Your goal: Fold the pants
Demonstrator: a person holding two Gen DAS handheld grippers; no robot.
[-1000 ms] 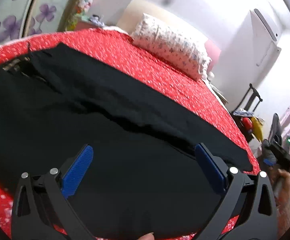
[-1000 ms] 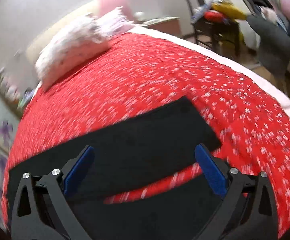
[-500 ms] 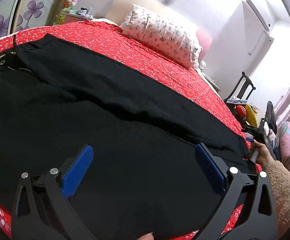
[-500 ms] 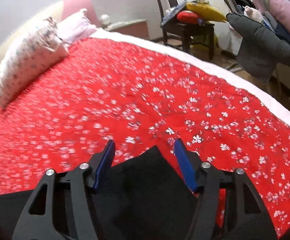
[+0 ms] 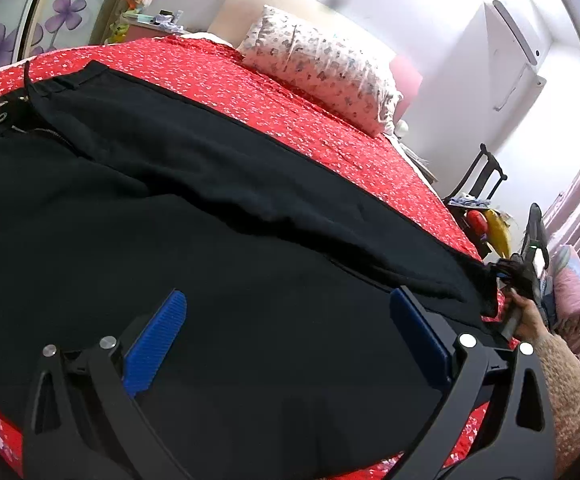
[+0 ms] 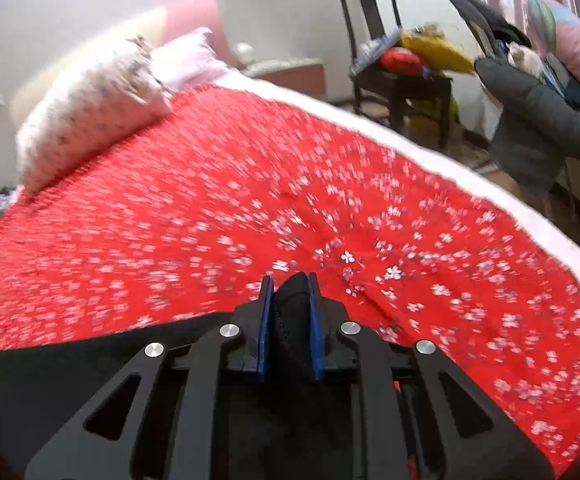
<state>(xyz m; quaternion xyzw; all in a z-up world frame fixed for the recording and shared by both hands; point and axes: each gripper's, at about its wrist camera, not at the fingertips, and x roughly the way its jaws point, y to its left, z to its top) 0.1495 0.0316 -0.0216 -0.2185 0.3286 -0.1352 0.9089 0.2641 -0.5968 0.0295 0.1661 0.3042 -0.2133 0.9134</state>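
Black pants [image 5: 209, 208] lie spread along the red flowered bed cover [image 5: 290, 108], waistband at the left. My left gripper [image 5: 290, 344] is open and hovers over the near leg, touching nothing. My right gripper [image 6: 290, 312] is shut on the hem end of the far pant leg [image 6: 294, 320], a bunch of black cloth pinched between the blue pads. In the left wrist view the right gripper [image 5: 510, 276] shows at the far right, holding that leg end lifted off the cover.
A flowered pillow [image 5: 322, 72] lies at the head of the bed. A dark chair [image 6: 390, 56] piled with red and yellow things stands past the bed's right edge, beside a grey padded jacket [image 6: 538, 132].
My right gripper has closed from wide open onto the far leg's hem and begun lifting it. My left gripper has stayed open, shifting slightly over the pants.
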